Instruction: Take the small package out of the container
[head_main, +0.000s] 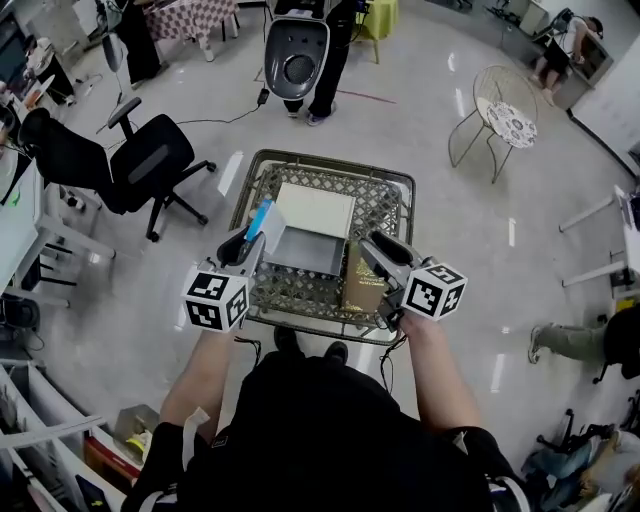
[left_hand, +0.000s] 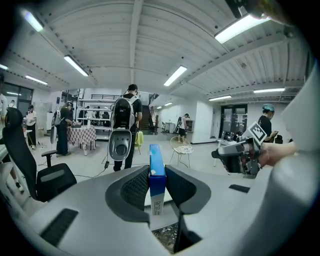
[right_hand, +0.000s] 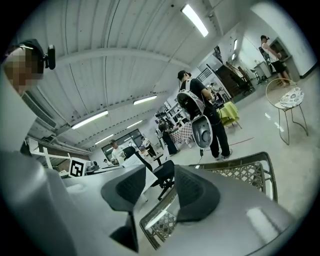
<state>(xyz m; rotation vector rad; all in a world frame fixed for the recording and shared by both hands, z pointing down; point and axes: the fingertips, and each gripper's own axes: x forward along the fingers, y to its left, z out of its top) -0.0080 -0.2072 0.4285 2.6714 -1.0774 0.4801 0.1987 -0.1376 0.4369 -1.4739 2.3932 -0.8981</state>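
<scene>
An open box (head_main: 305, 250) is set inside the wire basket (head_main: 385, 203) at frame centre. An office chair (head_main: 140, 160) is placed left of it.

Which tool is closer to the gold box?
Right. The right tool is beside the gold box; the left tool, gripping a blue package, is across the basket.

I'm watching the left gripper (head_main: 254, 240) covering the lower end of the small blue package (head_main: 261, 217) over the wire basket's (head_main: 330, 164) near left corner. The right gripper (head_main: 374, 252) is hiding part of a tan packet (head_main: 362, 286) by the near right corner. The package's print is showing too small for me to read.
</scene>
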